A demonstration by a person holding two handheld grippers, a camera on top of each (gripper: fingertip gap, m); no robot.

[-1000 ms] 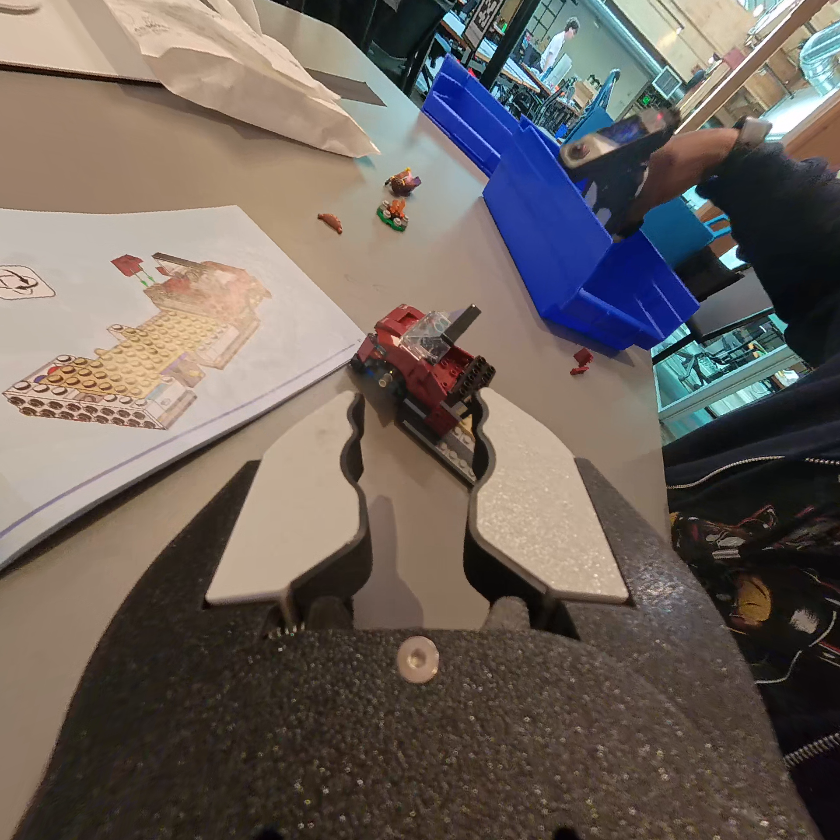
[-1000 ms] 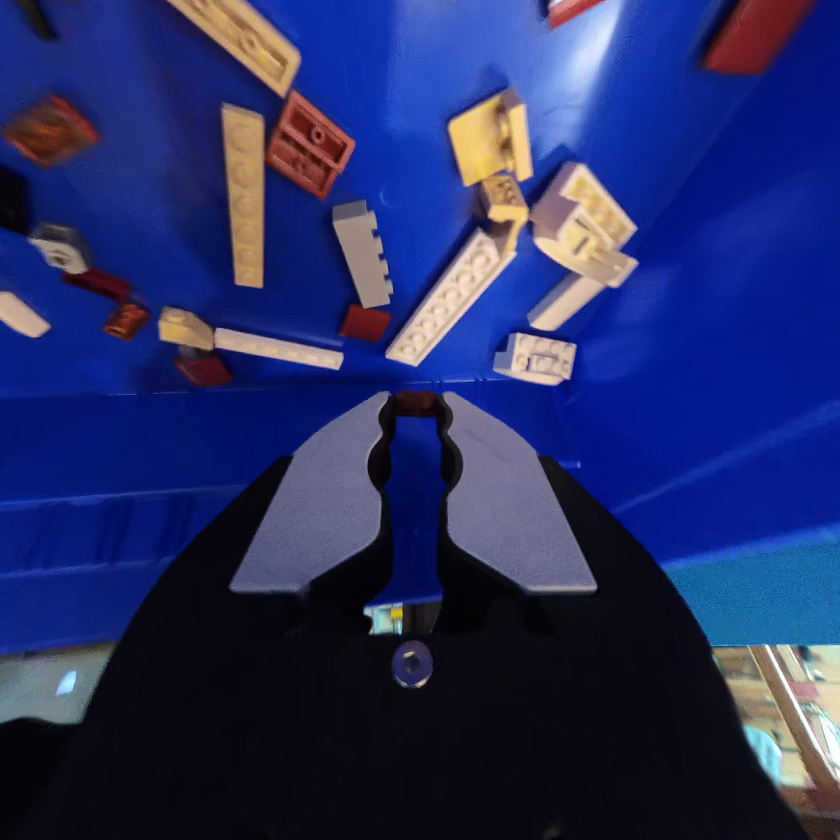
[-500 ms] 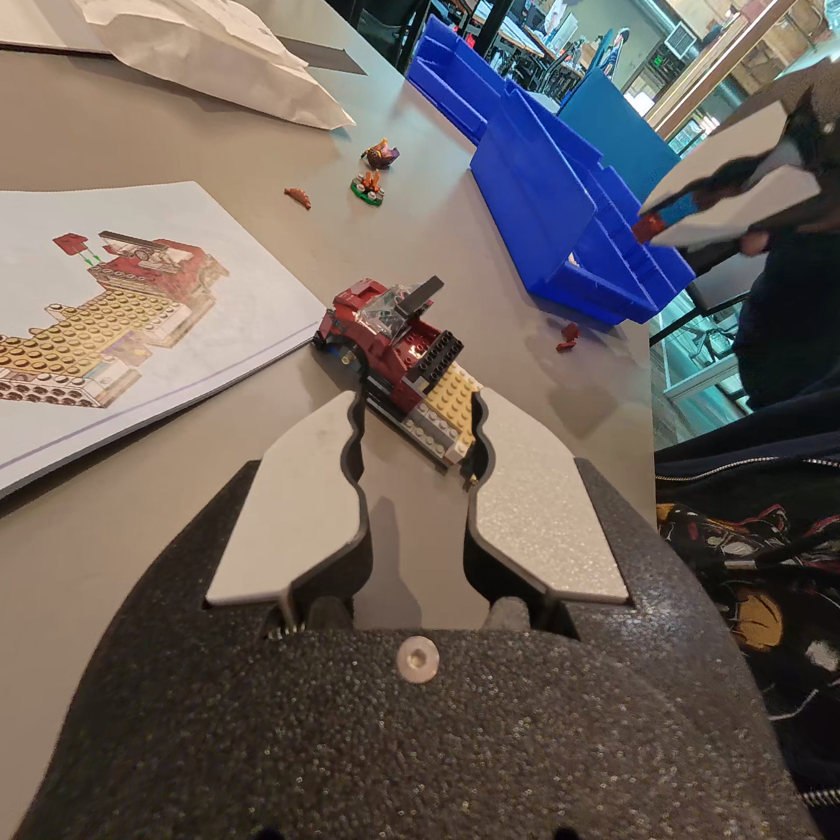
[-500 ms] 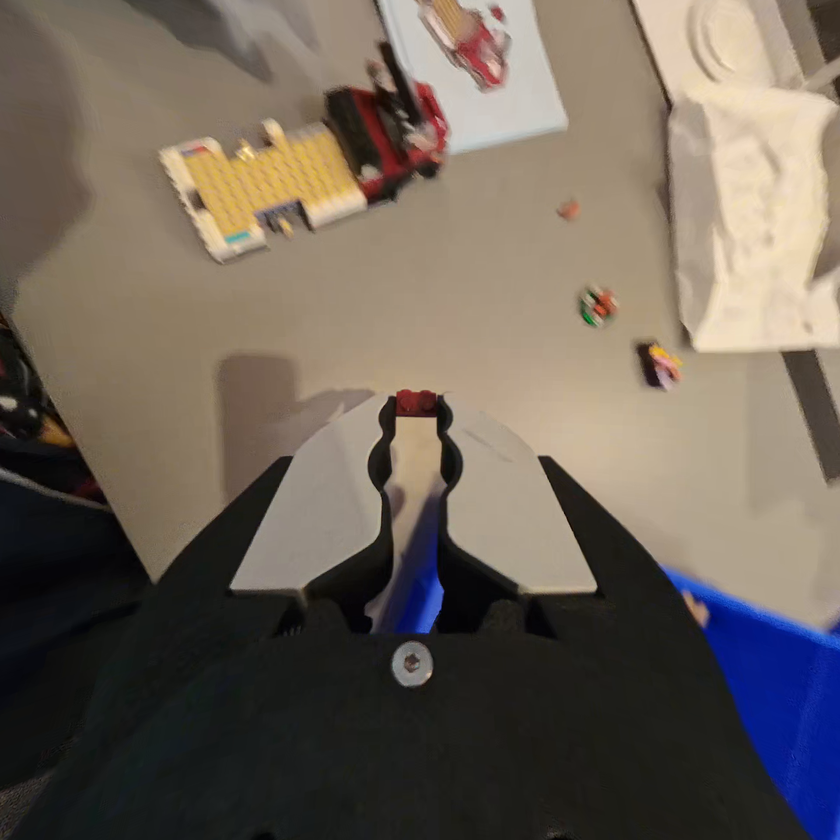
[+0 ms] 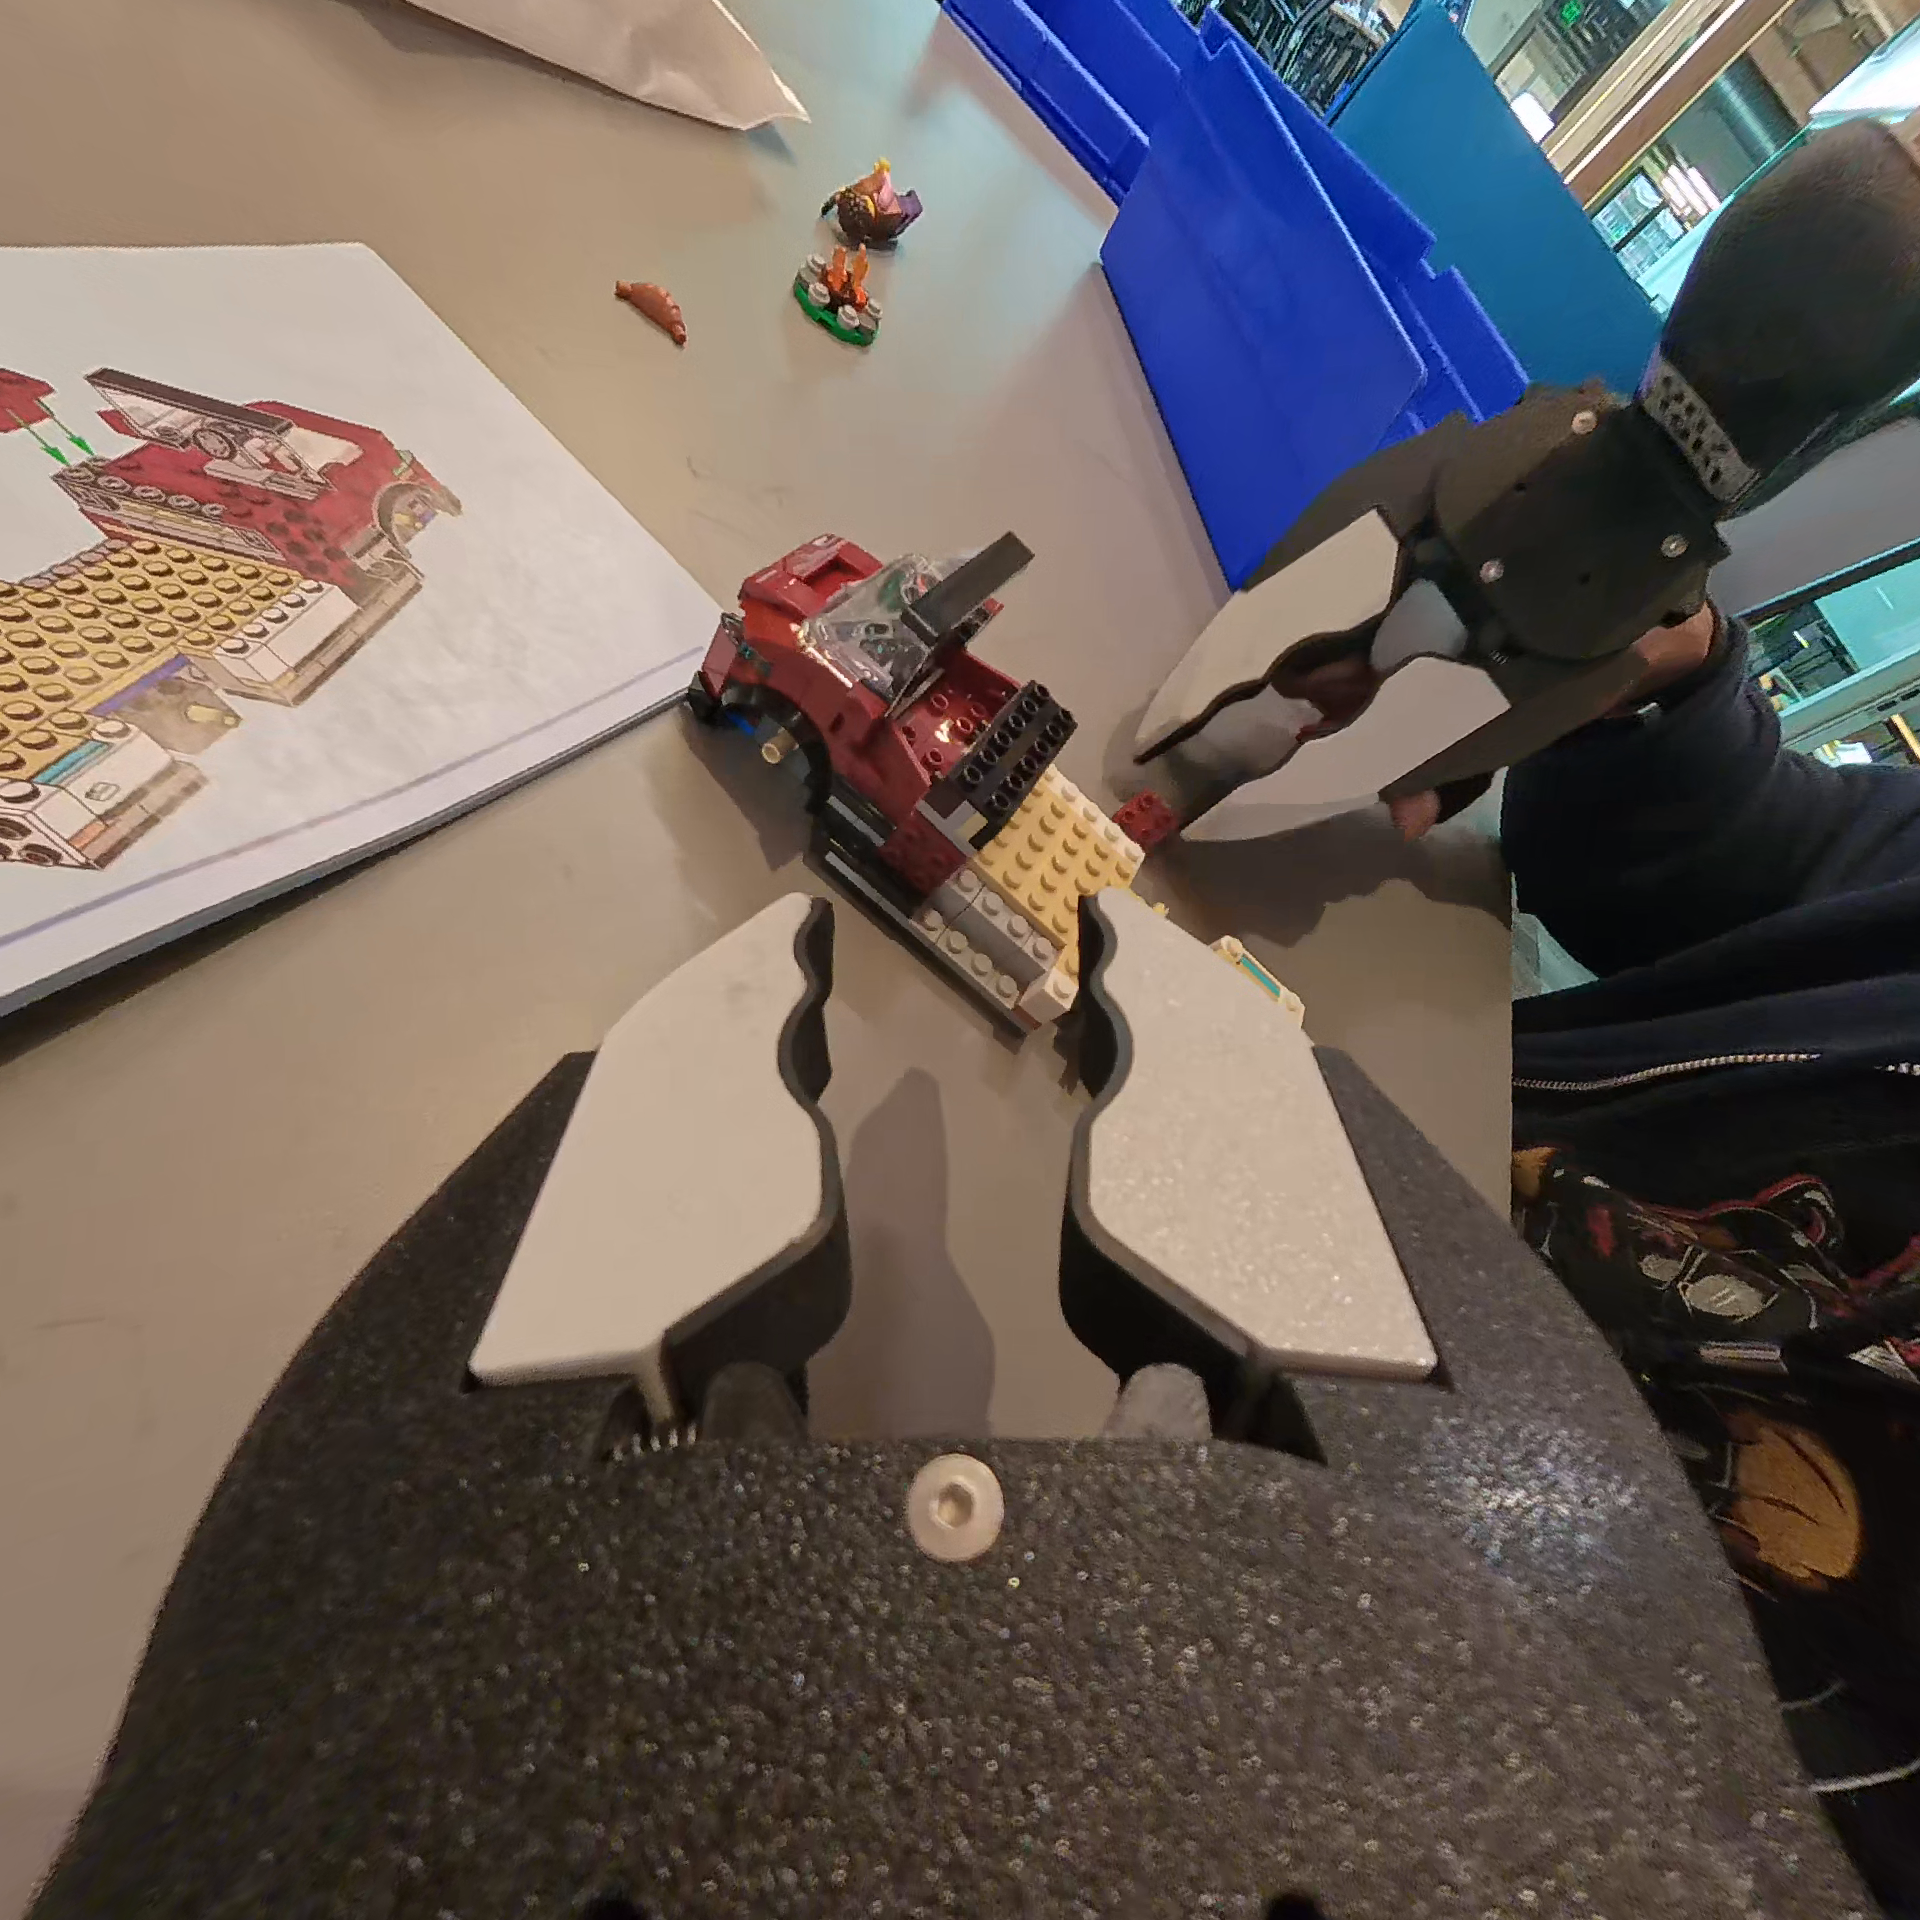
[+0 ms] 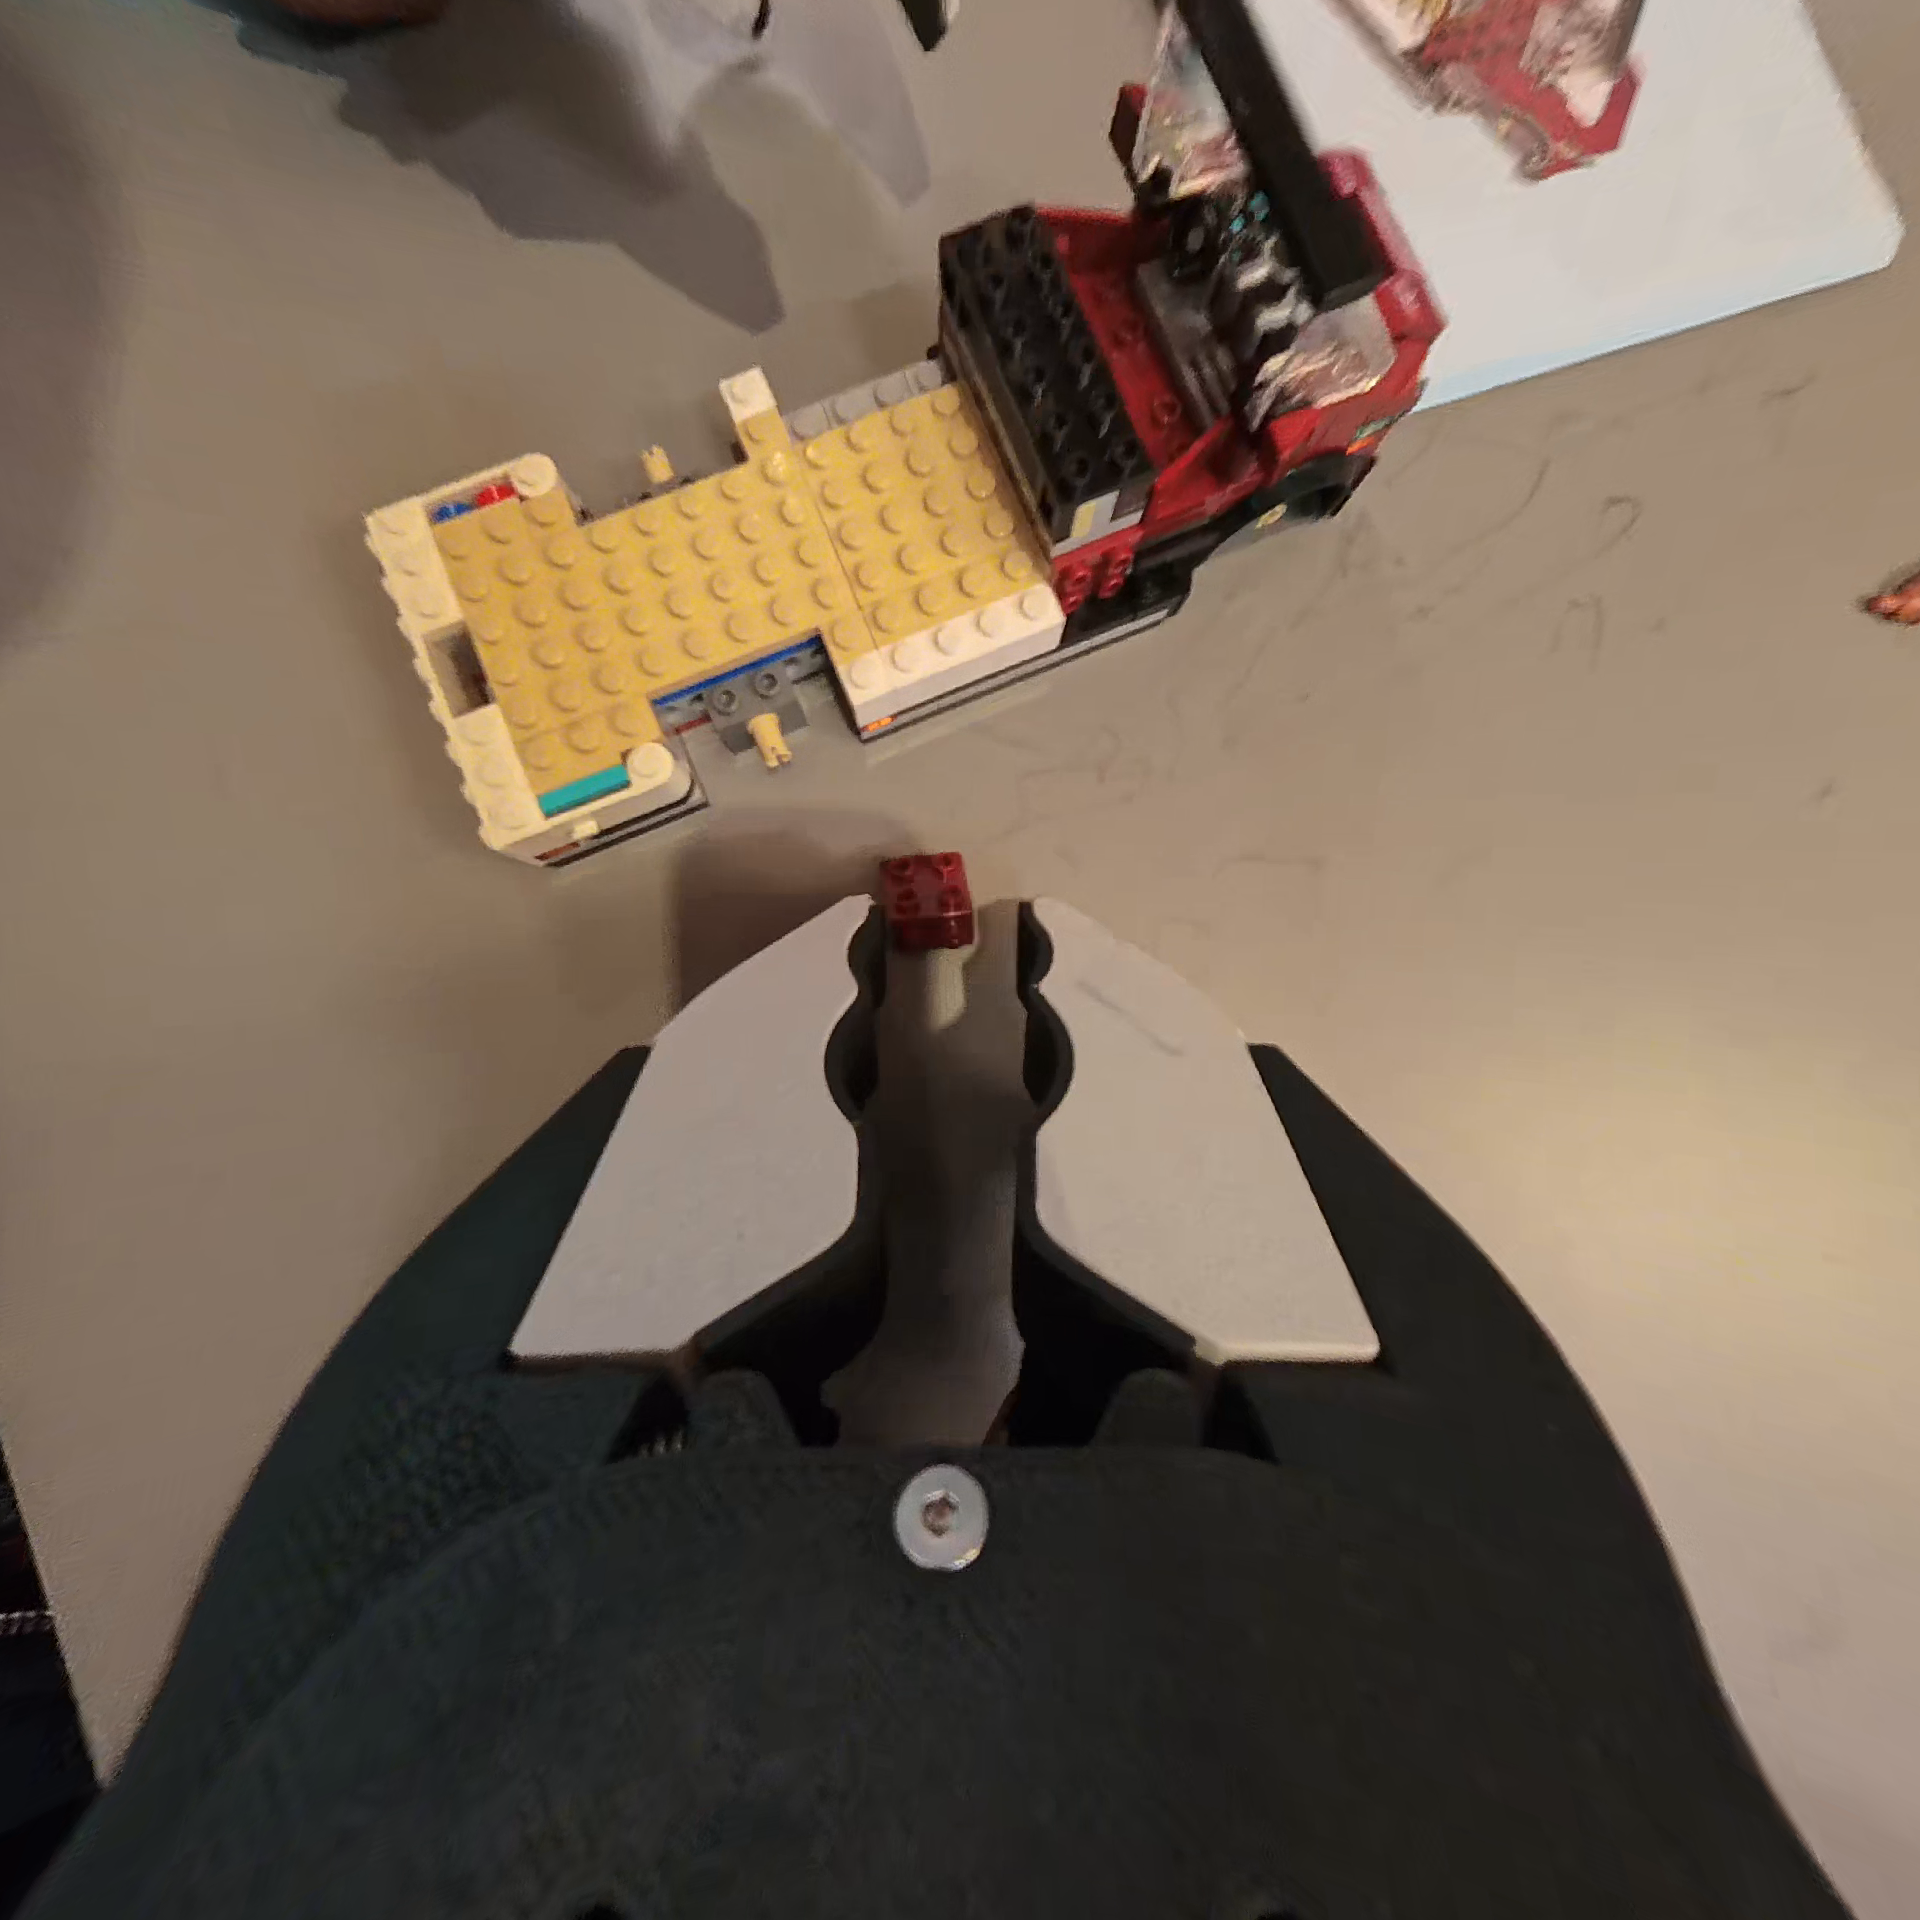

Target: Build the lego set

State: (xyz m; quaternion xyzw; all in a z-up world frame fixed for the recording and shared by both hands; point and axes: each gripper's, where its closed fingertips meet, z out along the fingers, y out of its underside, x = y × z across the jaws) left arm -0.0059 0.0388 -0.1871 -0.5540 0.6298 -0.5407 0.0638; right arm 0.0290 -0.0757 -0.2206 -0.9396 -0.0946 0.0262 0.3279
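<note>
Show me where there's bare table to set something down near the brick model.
Bare grey table lies on the side of the brick model toward the right gripper, beyond the dark red brick. Another patch lies between the booklet and left gripper. Crowded between model and blue bins.

Table [image 5: 312, 1091]: grey matte top with faint scuffs; serves as the landmark for all entries below.
Table edge: runs along the right side in the left wrist view, where the top ends beside a person's dark clothing [image 5: 1714, 1091].
Partition [image 5: 1475, 156]: plain blue panel standing upright beyond the table's far right corner.
Hall [image 5: 1704, 135]: lies past the partition, farther from the table; glazed fronts with pale tan frames, partly blurred by distance.
Far furniture [image 5: 1288, 42]: dark frames beyond the table's far edge, too small to identify.
Light: even and bright; soft shadows fall on the table top.
</note>
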